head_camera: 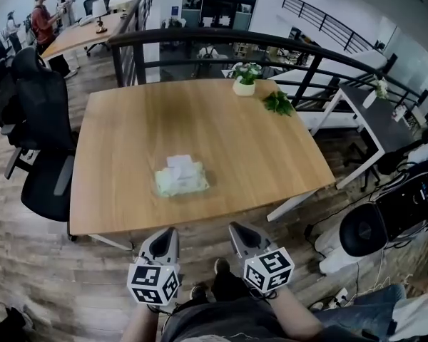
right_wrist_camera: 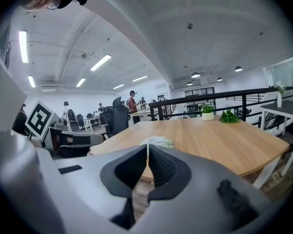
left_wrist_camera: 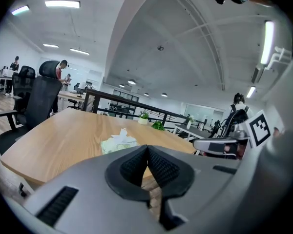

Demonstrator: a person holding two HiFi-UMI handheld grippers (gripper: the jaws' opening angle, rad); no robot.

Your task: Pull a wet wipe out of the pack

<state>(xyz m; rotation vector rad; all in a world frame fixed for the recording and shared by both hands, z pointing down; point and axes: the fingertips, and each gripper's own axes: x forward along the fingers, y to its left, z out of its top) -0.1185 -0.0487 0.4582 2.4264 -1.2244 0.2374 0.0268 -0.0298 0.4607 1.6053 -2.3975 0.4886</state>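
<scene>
A pale green wet wipe pack (head_camera: 180, 178) lies near the front of the wooden table (head_camera: 128, 141), a white wipe standing up from its top. It also shows beyond the jaws as the pack (left_wrist_camera: 118, 142) in the left gripper view and the pack (right_wrist_camera: 157, 142) in the right gripper view. My left gripper (head_camera: 168, 233) and right gripper (head_camera: 237, 230) hover side by side just off the table's front edge, short of the pack. Both are shut with nothing between the pads.
A white pot with a plant (head_camera: 245, 79) and a green sprig (head_camera: 278, 103) sit at the table's far edge. A black office chair (head_camera: 39, 127) stands at the left. A black railing (head_camera: 221, 45) runs behind. People stand at a far desk (head_camera: 46, 16).
</scene>
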